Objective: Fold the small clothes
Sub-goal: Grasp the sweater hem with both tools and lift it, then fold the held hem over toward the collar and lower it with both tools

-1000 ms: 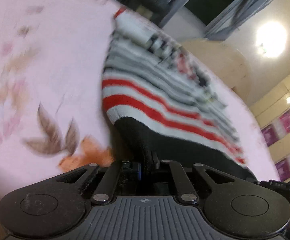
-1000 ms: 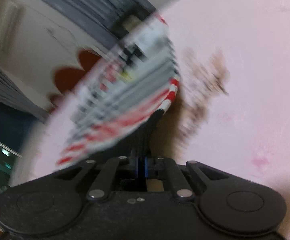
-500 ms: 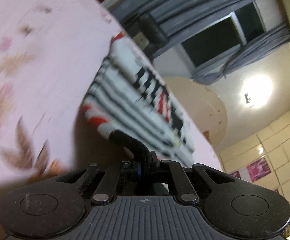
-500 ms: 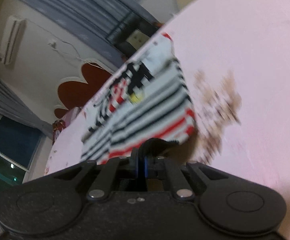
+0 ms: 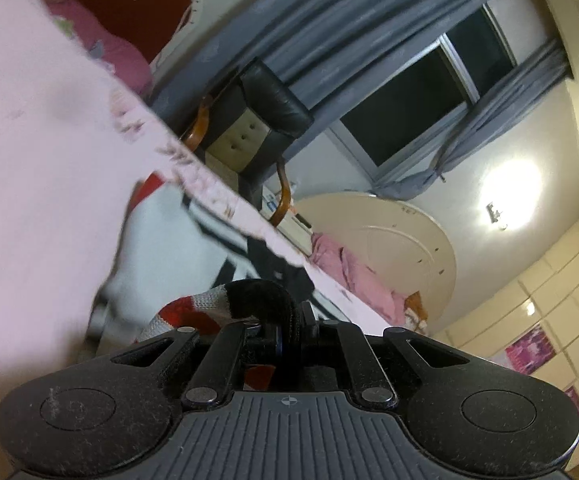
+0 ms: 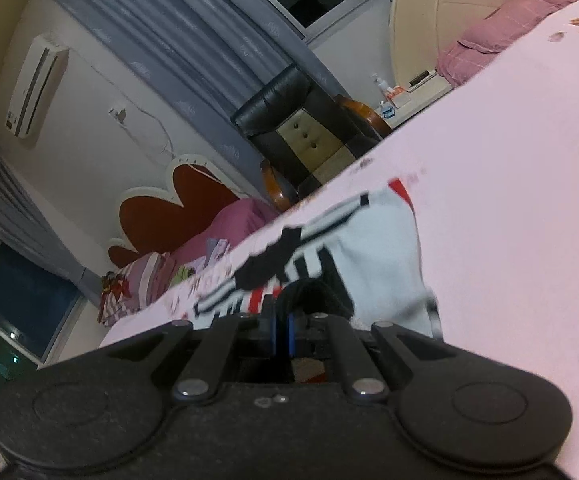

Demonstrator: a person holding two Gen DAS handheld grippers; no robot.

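Observation:
A small knitted sweater (image 5: 169, 240), white with black and red stripes and a black hem, lies on the pink bedsheet (image 5: 37, 160). My left gripper (image 5: 285, 328) is shut on the black hem at one corner, which curls over the fingers. My right gripper (image 6: 281, 320) is shut on the black hem at the other corner of the sweater (image 6: 373, 248). Both hems are carried over the sweater's body toward its far end, near the bed's far edge. The fingertips are hidden by the fabric.
The pink sheet (image 6: 529, 200) spreads to the sides. Beyond the bed's far edge stand a black leather armchair (image 5: 257, 120), grey curtains (image 6: 193, 40), pink pillows (image 5: 353, 276) and a red headboard (image 6: 169, 216).
Both grippers have carried the hem forward over the sweater toward its far end. The sweater looks much shorter, and the cameras have tilted up to show the room.

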